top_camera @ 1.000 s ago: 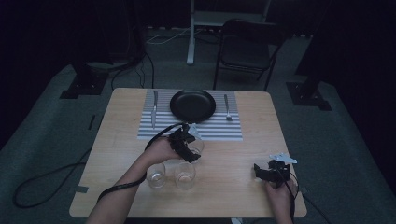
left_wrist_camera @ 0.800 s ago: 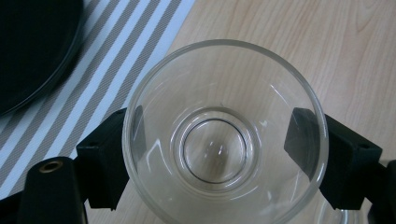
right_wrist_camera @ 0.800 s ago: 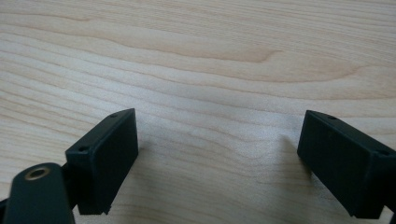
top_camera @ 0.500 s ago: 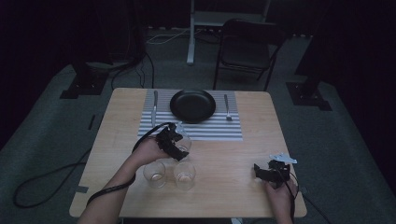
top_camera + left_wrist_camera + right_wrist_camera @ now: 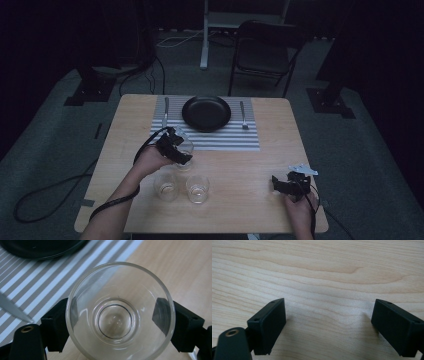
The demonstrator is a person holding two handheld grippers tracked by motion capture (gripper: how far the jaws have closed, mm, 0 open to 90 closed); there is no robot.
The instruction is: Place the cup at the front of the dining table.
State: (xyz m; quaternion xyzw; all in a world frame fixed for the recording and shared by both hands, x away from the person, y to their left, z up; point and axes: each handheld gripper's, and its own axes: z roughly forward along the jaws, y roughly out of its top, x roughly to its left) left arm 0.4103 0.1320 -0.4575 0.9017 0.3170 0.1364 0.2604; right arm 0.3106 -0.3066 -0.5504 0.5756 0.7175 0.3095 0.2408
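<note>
Left gripper (image 5: 181, 152), high view: closed on a clear glass (image 5: 184, 148) held just short of the striped placemat (image 5: 220, 140); the glass is largely masked by the gripper body and the hand (image 5: 150, 161), so its outline is hard to make out. Left gripper view: the same glass (image 5: 120, 312) seen from above its mouth, a black jaw pressed against each side of its wall, its lower rim cut off by the frame edge. Beyond it lie the placemat (image 5: 50, 277), part of a black plate (image 5: 42, 247) cut off at the top, and a knife tip (image 5: 15, 308) at the left. Whether the glass base touches the desk (image 5: 175, 270) cannot be told.

Two more glasses, one (image 5: 166, 186) and the other (image 5: 198, 188), stand on the desk (image 5: 240, 205) just behind the left gripper, toward the person; the left gripper view does not include them.

Right gripper (image 5: 280, 184), high view: small and dim, well apart from the glasses. Right gripper view: jaws wide apart, bare wood grain (image 5: 324, 277) between them, nothing held.
</note>
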